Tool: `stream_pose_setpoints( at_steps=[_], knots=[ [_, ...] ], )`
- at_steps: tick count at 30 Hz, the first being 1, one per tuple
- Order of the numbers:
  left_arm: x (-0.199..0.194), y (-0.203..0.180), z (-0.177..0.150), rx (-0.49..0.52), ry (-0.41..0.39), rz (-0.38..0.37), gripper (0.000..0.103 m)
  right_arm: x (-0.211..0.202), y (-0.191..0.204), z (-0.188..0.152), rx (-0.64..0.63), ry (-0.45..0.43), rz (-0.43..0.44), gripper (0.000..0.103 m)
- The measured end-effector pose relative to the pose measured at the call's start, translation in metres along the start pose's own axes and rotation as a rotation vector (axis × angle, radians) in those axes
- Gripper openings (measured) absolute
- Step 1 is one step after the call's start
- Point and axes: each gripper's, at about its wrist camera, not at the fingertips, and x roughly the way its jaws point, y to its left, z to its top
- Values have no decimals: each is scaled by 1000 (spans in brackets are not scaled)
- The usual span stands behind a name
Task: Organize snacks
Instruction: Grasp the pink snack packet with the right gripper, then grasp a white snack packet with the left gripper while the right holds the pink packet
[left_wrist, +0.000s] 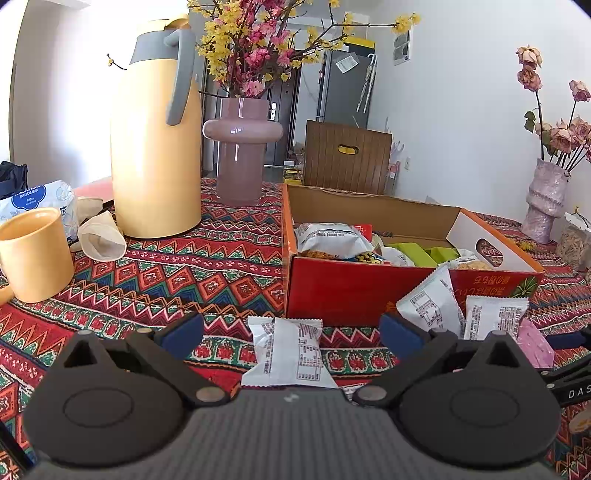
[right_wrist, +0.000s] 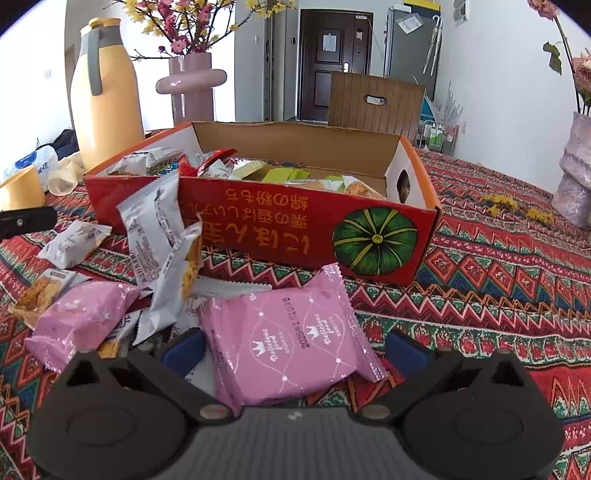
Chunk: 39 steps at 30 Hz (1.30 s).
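Here both tools gape, holding nothing. Left tool (left_wrist: 290, 334) straddles a white snack packet (left_wrist: 286, 352) on the counter (left_wrist: 184, 273); right tool (right_wrist: 295, 349) straddles a pink packet (right_wrist: 284, 339). Red box (right_wrist: 266, 225) of snacks at 12 o'clock.

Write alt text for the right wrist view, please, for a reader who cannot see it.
The open right gripper frames a pink snack packet lying on a patterned tablecloth. Behind it, a red cardboard box holds more snacks.
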Motion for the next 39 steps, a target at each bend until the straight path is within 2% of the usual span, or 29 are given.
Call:
stream_pose_setpoints(
  at_steps=[5, 20, 22, 24, 25, 31, 39],
  knots=[
    [-1, 0, 0, -6, -6, -3, 103, 7, -4, 3, 37, 27, 36, 103],
    [-2, 1, 0, -8, -5, -4, 103, 9, -2, 3, 29, 13, 36, 102],
    [-2, 1, 0, -8, -4, -5, 103, 5, -2, 3, 23, -3, 44, 86],
    [-2, 1, 0, -8, -4, -4, 103, 1, -2, 1, 11, -11, 51, 79],
    [-2, 1, 0, -8, -4, -4, 103, -1, -2, 0, 7, -17, 52, 71],
    [-1, 1, -1, -10, 3, -2, 103, -16, -8, -7, 33, -76, 31, 66],
    [5, 1, -2, -5, 37, 10, 103, -48, -26, -20, 171, -258, -38, 66]
  ],
)
